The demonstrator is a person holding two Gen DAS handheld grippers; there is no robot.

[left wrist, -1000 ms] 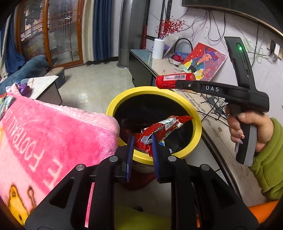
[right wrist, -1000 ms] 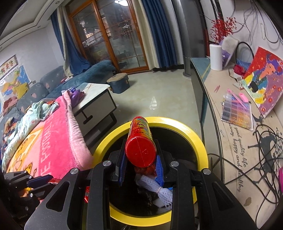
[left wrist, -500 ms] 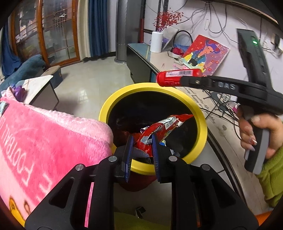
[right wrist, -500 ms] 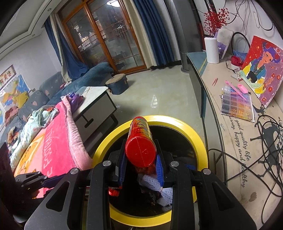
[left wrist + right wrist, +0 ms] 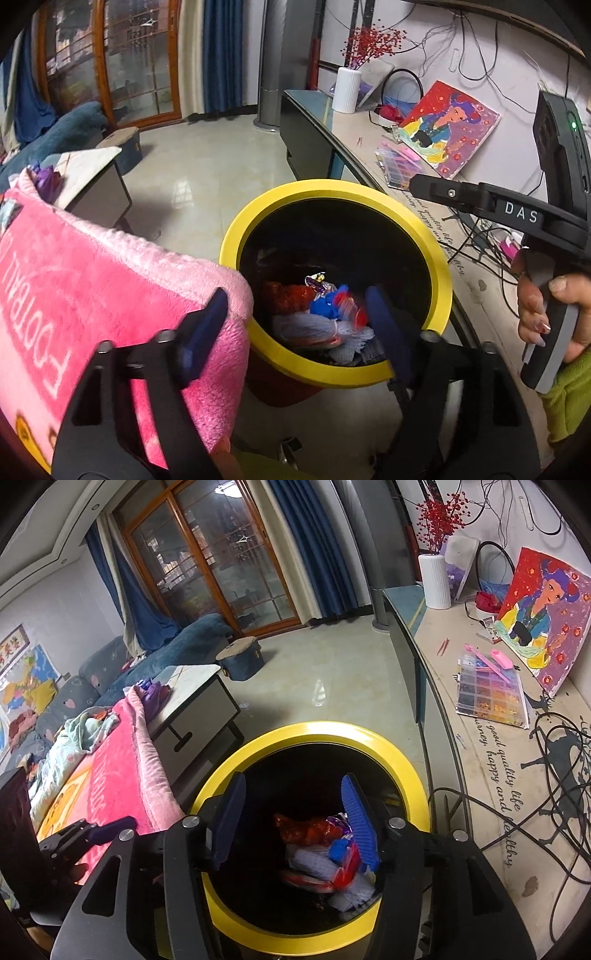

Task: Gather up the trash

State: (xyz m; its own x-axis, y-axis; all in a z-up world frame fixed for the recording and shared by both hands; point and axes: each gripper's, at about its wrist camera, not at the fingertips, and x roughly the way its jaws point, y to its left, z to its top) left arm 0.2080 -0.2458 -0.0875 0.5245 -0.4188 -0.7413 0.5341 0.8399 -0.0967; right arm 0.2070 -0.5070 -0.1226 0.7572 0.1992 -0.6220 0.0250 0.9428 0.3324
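Over yellow-rimmed bin (image 5: 439,266), left gripper (image 5: 295,325), right gripper (image 5: 291,818), jaws just opened, empty

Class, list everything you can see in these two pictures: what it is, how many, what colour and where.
Bin: one, yellow rim, black inside, on the floor below both grippers.
Trash: a heap, red, blue and white wrappers, inside the bin.
Blanket: one, pink with white letters, left of the bin.
Vase: one, white, holding red sprigs, on the long counter.
Painting: one, red and purple, leaning on the wall.
Bead box: one, clear, many colours, flat on the counter.
Cables: several, black, on the counter.
Sofa: one, blue, by the glass doors.
Left gripper: one, black, blue pads, just opened, empty.
Right gripper: one, same, just opened, empty.
Hand: one, green sleeve, holding the right gripper.
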